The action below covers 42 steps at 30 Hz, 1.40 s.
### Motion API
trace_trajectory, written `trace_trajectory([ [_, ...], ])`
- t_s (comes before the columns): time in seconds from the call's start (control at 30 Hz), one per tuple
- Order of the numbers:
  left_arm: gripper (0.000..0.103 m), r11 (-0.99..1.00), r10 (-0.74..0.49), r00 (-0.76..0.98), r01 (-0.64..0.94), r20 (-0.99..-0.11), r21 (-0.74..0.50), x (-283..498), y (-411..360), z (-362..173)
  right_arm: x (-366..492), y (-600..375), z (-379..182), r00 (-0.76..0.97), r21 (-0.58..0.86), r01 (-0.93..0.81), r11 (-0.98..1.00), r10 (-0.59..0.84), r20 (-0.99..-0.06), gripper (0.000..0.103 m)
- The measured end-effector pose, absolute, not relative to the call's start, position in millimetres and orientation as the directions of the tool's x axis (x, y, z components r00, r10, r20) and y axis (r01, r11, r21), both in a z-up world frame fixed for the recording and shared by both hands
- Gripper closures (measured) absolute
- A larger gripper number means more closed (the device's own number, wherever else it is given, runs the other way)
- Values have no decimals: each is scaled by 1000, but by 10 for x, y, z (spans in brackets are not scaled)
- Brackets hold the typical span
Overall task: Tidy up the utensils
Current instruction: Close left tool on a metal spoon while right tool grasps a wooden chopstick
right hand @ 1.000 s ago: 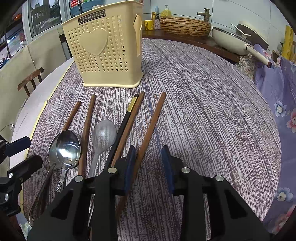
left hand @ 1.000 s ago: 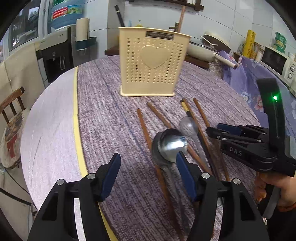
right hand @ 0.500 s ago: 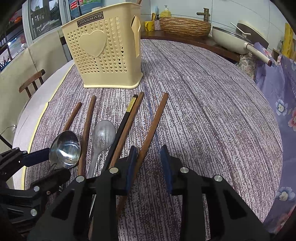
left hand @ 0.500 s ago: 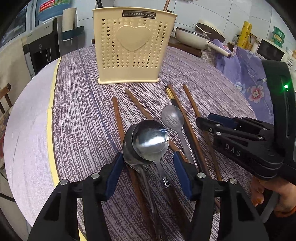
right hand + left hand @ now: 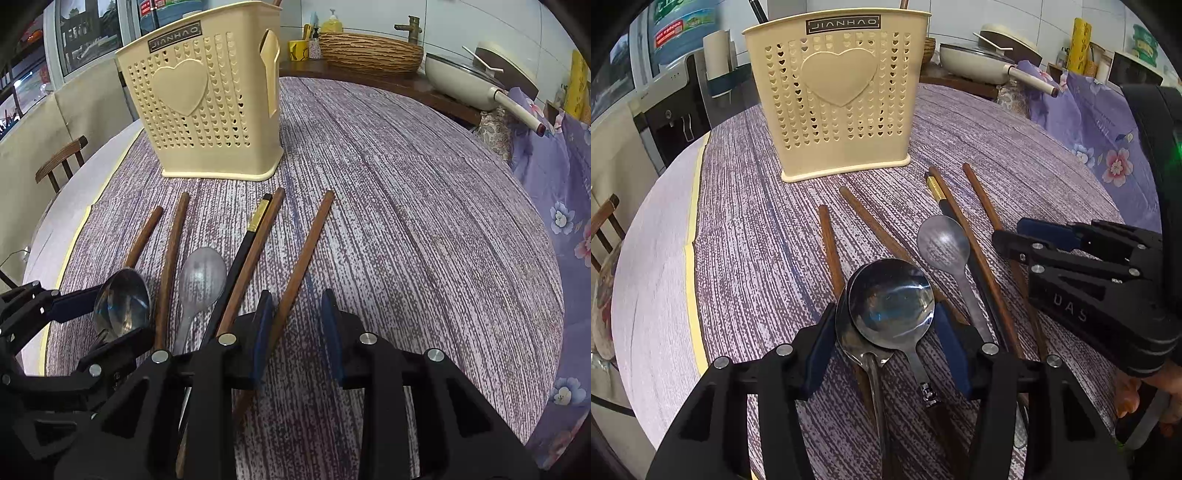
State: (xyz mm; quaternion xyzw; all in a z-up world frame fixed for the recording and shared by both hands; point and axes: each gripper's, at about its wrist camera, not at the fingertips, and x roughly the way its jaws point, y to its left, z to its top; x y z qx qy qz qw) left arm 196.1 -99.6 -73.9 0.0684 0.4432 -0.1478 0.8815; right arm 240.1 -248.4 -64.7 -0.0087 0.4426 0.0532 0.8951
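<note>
Left gripper [image 5: 884, 343] has advanced, jaws closing around stacked spoons [image 5: 890, 295], handles pointing toward camera.

Bench [image 5: 746, 229]: round, purple-streaked cloth over it, yellow tape strip [image 5: 690, 266] along my left side. On it I see cream holder [image 5: 838, 99] standing upright at far end. Nearer me: brown chopsticks [image 5: 306, 251] lying loose, black chopstick [image 5: 240, 254], dull spoon [image 5: 943, 242], two shiny stacked spoons [image 5: 890, 299].
</note>
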Motion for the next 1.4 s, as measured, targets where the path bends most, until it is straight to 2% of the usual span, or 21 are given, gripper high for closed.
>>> trace_trajectory([
  [0.5,54,961,-165,542,277,-824,-10,2058,-1071,-721,2775,-2375,-658,598,15,-48,999,41,-801,74],
  [0.6,58,962,-146,547,275,-824,12,2068,-1111,-721,2802,-2356,-652,596,18,-51,999,45,-802,81],
  [0.77,58,963,-152,542,270,-826,0,2107,-1107,-723,2832,-2363,-653,600,19,-46,999,43,-799,91],
  [1.07,59,961,-175,561,276,-809,-16,2134,-1126,-677,2869,-2413,-652,603,44,-38,998,58,-795,93],
  [1.4,59,954,-239,625,294,-743,-59,2040,-1084,-481,2861,-2607,-561,641,161,-25,987,139,-755,95],
])
